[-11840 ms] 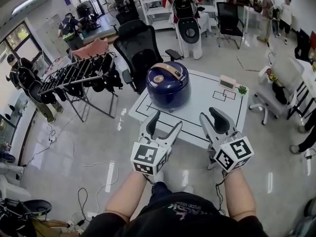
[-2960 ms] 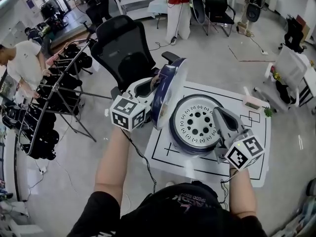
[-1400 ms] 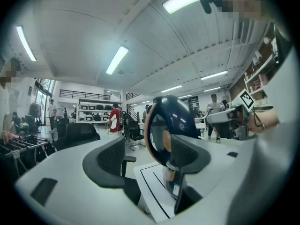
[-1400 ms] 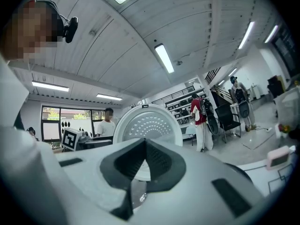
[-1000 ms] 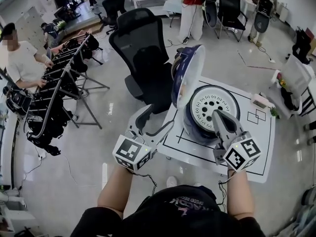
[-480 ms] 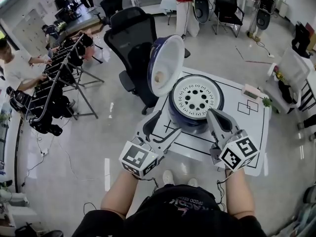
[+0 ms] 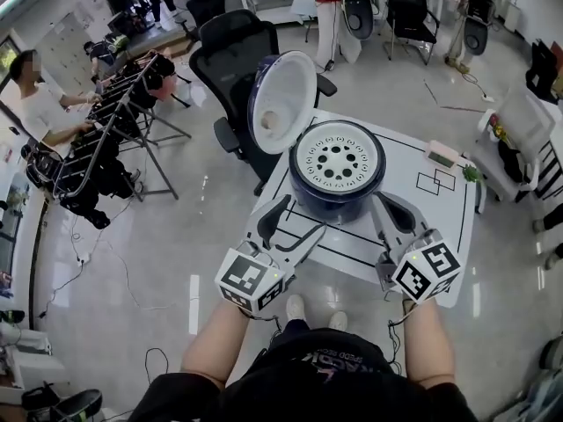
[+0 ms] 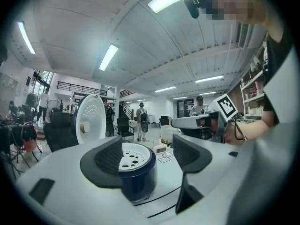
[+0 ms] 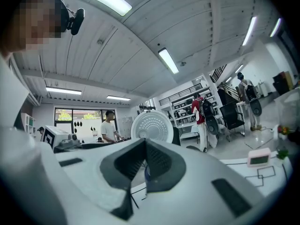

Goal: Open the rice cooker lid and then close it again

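The round dark blue rice cooker point(image 7: 330, 202) sits on the white table point(image 7: 444, 236), just ahead of both my tools. Its round lid point(image 7: 280, 104), blue outside and smooth white inside, stands up open at the pot's back left. So my left gripper point(image 7: 301, 216) is nearer; its jaws are apart, holding nothing. My right gripper point(image 7: 393, 207) is pinched shut, empty. A flat white plate point(image 7: 336, 155) with little holes covers the pot.
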`<state>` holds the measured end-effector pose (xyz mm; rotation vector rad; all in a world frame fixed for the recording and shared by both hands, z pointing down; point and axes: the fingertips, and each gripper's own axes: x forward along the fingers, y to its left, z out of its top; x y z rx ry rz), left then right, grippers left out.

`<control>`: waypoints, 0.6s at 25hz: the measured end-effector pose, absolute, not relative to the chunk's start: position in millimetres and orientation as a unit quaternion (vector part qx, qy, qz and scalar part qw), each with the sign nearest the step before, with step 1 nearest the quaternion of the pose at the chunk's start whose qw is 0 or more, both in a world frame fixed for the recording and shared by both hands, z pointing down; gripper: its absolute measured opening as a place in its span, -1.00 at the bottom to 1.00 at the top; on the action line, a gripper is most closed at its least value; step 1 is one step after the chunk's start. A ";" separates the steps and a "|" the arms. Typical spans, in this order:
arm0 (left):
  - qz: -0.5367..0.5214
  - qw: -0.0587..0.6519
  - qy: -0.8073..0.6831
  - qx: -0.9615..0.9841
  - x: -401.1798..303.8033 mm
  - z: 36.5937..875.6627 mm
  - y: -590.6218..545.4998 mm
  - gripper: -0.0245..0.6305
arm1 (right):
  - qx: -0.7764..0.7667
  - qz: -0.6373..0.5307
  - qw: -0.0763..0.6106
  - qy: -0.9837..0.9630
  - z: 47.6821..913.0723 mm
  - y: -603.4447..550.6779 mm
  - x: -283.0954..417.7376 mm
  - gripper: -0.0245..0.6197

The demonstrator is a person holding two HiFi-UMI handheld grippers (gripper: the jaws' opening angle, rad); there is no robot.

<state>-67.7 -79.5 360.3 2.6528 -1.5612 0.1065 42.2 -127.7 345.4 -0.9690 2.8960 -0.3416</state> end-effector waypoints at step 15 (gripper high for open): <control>0.028 0.020 -0.549 0.835 -43.4 348.9 -61.6 0.06 | -0.274 -0.102 0.042 0.955 335.8 -115.6 70.4 -0.92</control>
